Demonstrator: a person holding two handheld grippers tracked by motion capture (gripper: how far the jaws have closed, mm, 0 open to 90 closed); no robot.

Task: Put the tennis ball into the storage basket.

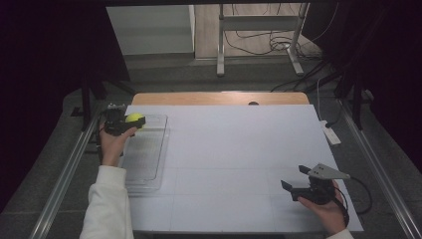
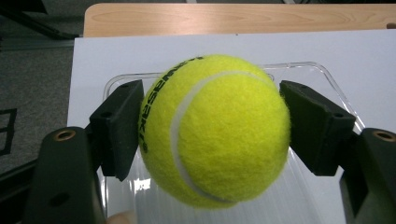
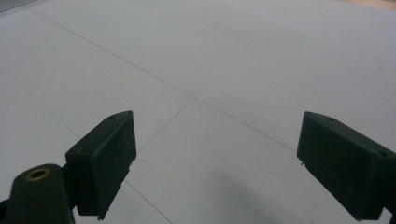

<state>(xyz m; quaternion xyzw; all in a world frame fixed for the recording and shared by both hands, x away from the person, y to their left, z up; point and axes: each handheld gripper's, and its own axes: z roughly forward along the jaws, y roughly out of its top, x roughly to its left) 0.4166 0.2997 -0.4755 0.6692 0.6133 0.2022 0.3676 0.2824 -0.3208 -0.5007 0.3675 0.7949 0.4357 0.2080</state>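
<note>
Right, my left gripper has the tennis ball clamped between its fingers, one pad pressed on each side of it, the black lettering on the felt turned toward the left-hand pad in the left gripper view. I'm holding the ball up off the surface, over the far end of the clear plastic tray, which lies along the left edge of the white sheet covering the desk. Through the left gripper view the tray's rounded far rim shows just behind the ball, and beyond it a strip of bare wood. Over on the near right, my right gripper sits low above the sheet, well apart from ball and tray, its fingers spread wide with nothing between them but plain white surface
</note>
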